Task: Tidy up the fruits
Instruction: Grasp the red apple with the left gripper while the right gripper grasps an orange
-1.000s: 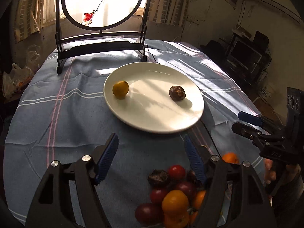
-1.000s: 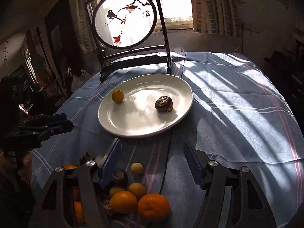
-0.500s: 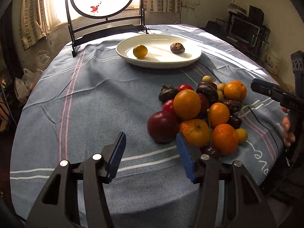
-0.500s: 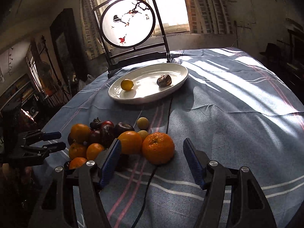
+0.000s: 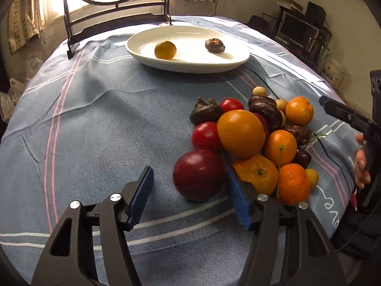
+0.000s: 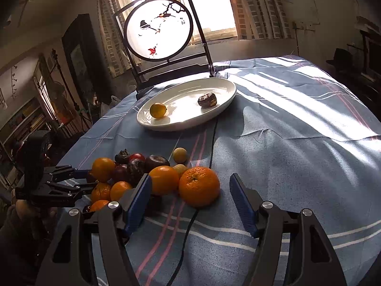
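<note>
A white plate (image 5: 185, 68) (image 6: 181, 126) at the far side of the blue tablecloth carries a small yellow fruit (image 5: 165, 50) (image 6: 157, 110) and a dark wrinkled fruit (image 5: 215, 45) (image 6: 207, 99). Nearer lies a pile of oranges, red and dark fruits (image 5: 240, 133). My left gripper (image 5: 189, 171) (image 6: 71, 181) is low at the pile's near end, its jaws opening. A dark red plum (image 5: 198, 175) sits between them, beside the right finger and well clear of the left one. My right gripper (image 6: 190, 178) (image 5: 340, 112) is open, with a tangerine (image 6: 198, 186) just ahead of its fingertips, untouched.
A round painted screen on a black stand (image 6: 159, 28) (image 5: 114, 0) rises behind the plate. A black cable (image 6: 212, 147) runs across the cloth from the plate towards me. A person's hand (image 5: 360, 164) holds the right gripper at the table's right edge.
Both grippers drew back from the plate to the fruit pile. The left one sank closer, narrowed, then widened, and now has the dark red plum between its fingers. The right has since kept still.
</note>
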A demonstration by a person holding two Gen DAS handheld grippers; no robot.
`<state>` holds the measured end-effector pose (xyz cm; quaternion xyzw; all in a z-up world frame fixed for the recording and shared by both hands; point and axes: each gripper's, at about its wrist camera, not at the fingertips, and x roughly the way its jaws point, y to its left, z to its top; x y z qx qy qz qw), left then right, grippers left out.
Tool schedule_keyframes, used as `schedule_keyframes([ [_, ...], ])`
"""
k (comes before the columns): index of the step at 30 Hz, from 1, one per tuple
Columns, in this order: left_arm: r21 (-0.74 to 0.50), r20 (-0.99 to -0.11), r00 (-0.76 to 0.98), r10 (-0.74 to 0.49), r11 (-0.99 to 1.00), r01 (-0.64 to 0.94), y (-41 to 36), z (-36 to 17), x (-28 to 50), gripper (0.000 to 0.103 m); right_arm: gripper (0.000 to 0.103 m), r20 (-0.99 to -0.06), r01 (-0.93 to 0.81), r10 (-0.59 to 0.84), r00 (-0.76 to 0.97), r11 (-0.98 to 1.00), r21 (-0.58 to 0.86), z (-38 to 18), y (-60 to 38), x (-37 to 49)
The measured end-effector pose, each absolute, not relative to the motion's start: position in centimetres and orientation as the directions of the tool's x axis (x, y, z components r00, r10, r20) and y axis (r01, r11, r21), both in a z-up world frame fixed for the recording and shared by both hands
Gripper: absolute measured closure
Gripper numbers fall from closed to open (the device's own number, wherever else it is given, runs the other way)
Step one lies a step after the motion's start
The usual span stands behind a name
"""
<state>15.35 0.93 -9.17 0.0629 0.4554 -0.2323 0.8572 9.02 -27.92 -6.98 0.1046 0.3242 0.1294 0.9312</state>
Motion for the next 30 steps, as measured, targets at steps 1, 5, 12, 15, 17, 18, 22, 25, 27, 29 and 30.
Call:
schedule_keyframes([
  [1, -0.118, -0.807, 0.476, -0.350, 0.884, 0.452, 1.1, -9.1, 15.5, 0.038, 0.035, -0.577, -0.173, 0.309, 0.757, 0.945, 0.278, -7.0, -27.9, 9.0],
  [5, -0.037, -0.784, 0.526, -0.328, 0.872, 0.488, 0.0, -8.9, 13.4, 0.063, 0.035, -0.578, -0.180, 0.307, 0.756, 0.947, 0.268, -7.0, -27.8, 8.9],
  [12, -0.140, -0.747, 0.547, -0.379, 0.893, 0.429, 2.4, -7.8, 10.3, 0.064, 0.038, -0.680, -0.121, 0.204, 0.704, 0.978, 0.169, -7.9, -26.4, 10.4],
  [15, -0.166, -0.733, 0.556, -0.392, 0.895, 0.413, 3.4, -7.2, 9.4, 0.064, 0.040, -0.738, -0.078, 0.131, 0.662, 0.991, 0.106, -8.6, -25.8, 11.1],
  [17, -0.175, -0.733, 0.556, -0.392, 0.898, 0.403, 3.9, -7.0, 9.2, 0.063, 0.040, -0.758, -0.071, 0.084, 0.647, 0.996, 0.050, -8.9, -25.1, 11.4],
  [18, -0.177, -0.733, 0.557, -0.391, 0.900, 0.399, 4.1, -7.0, 9.1, 0.063, 0.040, -0.763, -0.074, 0.059, 0.644, 0.997, 0.015, -9.0, -24.6, 11.6],
  [22, -0.182, -0.733, 0.556, -0.391, 0.901, 0.393, 4.2, -7.3, 9.0, 0.063, 0.041, -0.766, -0.111, -0.017, 0.643, 0.987, -0.114, -9.1, -22.7, 12.2],
  [25, -0.191, -0.732, 0.554, -0.397, 0.900, 0.392, 4.1, -7.5, 9.0, 0.063, 0.058, -0.770, -0.131, -0.006, 0.638, 0.985, -0.116, -9.2, -22.5, 13.0],
  [27, -0.197, -0.730, 0.554, -0.399, 0.900, 0.389, 4.1, -7.5, 9.0, 0.063, 0.059, -0.765, -0.115, -0.018, 0.643, 0.986, -0.119, -9.1, -22.6, 12.8],
  [29, -0.200, -0.725, 0.559, -0.402, 0.900, 0.387, 4.1, -7.2, 8.9, 0.063, 0.059, -0.756, -0.099, -0.007, 0.655, 0.990, -0.096, -8.9, -22.9, 12.3],
  [30, -0.198, -0.720, 0.566, -0.401, 0.901, 0.387, 4.1, -7.0, 8.9, 0.063, 0.059, -0.749, -0.090, 0.007, 0.663, 0.993, -0.070, -8.6, -23.3, 11.9],
])
